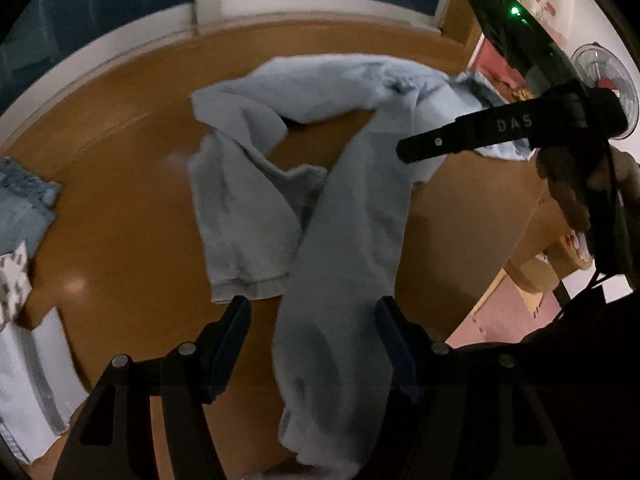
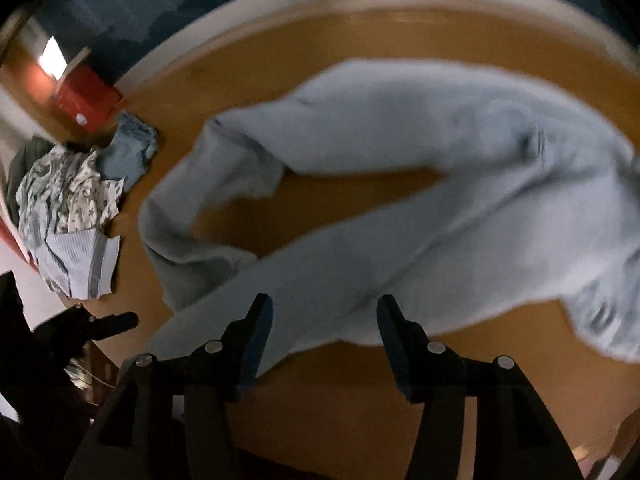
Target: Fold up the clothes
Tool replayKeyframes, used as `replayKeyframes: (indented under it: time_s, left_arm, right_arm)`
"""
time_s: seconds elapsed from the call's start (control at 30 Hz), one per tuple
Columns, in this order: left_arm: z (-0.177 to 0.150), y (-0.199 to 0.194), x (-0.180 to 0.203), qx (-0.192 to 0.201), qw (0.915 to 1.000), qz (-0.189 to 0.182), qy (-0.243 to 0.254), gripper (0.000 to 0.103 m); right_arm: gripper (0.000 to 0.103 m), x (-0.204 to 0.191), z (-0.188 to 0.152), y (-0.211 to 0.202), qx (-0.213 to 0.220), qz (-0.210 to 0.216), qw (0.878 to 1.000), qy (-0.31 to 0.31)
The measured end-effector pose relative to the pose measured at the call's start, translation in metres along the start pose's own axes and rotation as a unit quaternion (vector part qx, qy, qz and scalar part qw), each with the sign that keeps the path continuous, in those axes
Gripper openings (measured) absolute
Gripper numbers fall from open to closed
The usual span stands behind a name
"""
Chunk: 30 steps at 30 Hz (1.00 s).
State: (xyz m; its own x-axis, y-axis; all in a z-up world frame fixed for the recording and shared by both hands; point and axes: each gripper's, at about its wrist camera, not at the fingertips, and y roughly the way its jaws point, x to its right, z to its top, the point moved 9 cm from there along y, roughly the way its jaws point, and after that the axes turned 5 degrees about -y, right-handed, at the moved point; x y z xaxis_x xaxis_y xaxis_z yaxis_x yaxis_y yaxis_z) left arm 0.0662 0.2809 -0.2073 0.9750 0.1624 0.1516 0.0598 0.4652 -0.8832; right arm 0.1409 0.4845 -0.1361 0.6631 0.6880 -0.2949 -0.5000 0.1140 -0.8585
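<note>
Wooden table (image 1: pixel 120 208), standing fan (image 1: pixel 604 76), red box (image 2: pixel 86 98)

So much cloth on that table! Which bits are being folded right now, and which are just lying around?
In use:
- light blue trousers, spread unfolded on the table
- left gripper, open
- right gripper, open

Lying about:
- pile of clothes at the table's side
- red box
- fan

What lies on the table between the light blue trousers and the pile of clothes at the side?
Only bare table: in the right wrist view, brown wood separates the light blue trousers from the pile of clothes, and nothing lies in that gap.
</note>
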Motion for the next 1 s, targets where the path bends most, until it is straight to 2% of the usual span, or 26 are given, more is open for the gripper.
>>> replayKeyframes:
  time_s: [0.07, 0.1, 0.13, 0.17, 0.2, 0.27, 0.37, 0.47, 0.63, 0.67, 0.7, 0.77, 0.8, 0.9, 0.93, 0.97, 1.0]
  left_arm:
    - [-0.003, 0.013, 0.001, -0.022, 0.9998, 0.003, -0.002, 0.063]
    - [-0.006, 0.020, 0.001, -0.035, 0.9994, 0.003, -0.005, 0.057]
    - [-0.007, 0.023, 0.001, -0.041, 0.9991, 0.002, -0.007, 0.044]
    - [-0.006, 0.025, 0.001, -0.047, 0.9988, -0.002, -0.014, 0.019]
    - [-0.005, 0.026, 0.001, -0.051, 0.9984, -0.006, -0.021, 0.013]
    - [0.009, 0.014, 0.000, -0.039, 0.9989, -0.012, -0.023, 0.007]
    - [0.042, -0.017, -0.011, 0.005, 0.9998, 0.008, -0.018, 0.007]
    - [0.078, -0.033, -0.038, 0.042, 0.9978, 0.037, -0.036, 0.008]
    - [0.111, -0.015, -0.077, 0.038, 0.9931, 0.101, -0.048, 0.012]
    - [0.113, -0.011, -0.081, 0.037, 0.9919, 0.110, -0.051, 0.016]
    - [0.117, -0.008, -0.083, 0.039, 0.9902, 0.123, -0.054, 0.026]
    - [0.117, -0.008, -0.088, 0.044, 0.9875, 0.140, -0.059, 0.035]
    - [0.115, -0.011, -0.087, 0.048, 0.9870, 0.141, -0.061, 0.035]
    - [0.117, -0.025, -0.078, 0.071, 0.9852, 0.144, -0.059, 0.035]
    - [0.118, -0.030, -0.076, 0.080, 0.9846, 0.146, -0.053, 0.035]
    - [0.122, -0.037, -0.073, 0.091, 0.9841, 0.146, -0.045, 0.036]
    - [0.123, -0.042, -0.068, 0.101, 0.9843, 0.140, -0.036, 0.041]
  right_arm:
    - [0.054, 0.004, -0.006, 0.008, -0.008, 0.013, 1.000, 0.021]
    - [0.054, 0.006, -0.009, 0.012, -0.012, 0.020, 0.999, 0.032]
    - [0.053, 0.008, -0.012, 0.016, -0.017, 0.026, 0.999, 0.042]
    - [0.041, 0.010, -0.015, 0.019, -0.021, 0.033, 0.998, 0.053]
    - [0.010, 0.012, -0.018, 0.023, -0.025, 0.040, 0.997, 0.063]
    - [0.007, 0.009, -0.005, 0.016, 0.004, 0.072, 0.994, 0.080]
    - [0.007, 0.002, 0.033, -0.009, 0.069, 0.108, 0.988, 0.083]
    - [0.007, -0.004, 0.073, -0.019, 0.100, 0.110, 0.987, 0.058]
    - [0.007, -0.001, 0.110, 0.025, 0.079, 0.084, 0.993, 0.033]
    - [0.008, 0.001, 0.115, 0.040, 0.068, 0.077, 0.994, 0.034]
    - [0.011, 0.003, 0.119, 0.057, 0.056, 0.071, 0.995, 0.038]
    - [0.013, 0.011, 0.119, 0.083, 0.030, 0.058, 0.997, 0.044]
    - [0.013, 0.014, 0.118, 0.094, 0.014, 0.052, 0.997, 0.049]
    - [0.015, 0.014, 0.112, 0.084, 0.021, 0.064, 0.996, 0.059]
    - [0.017, 0.012, 0.109, 0.069, 0.034, 0.070, 0.996, 0.053]
    - [0.026, 0.010, 0.105, 0.054, 0.048, 0.076, 0.995, 0.046]
    - [0.040, 0.011, 0.100, 0.038, 0.061, 0.072, 0.995, 0.039]
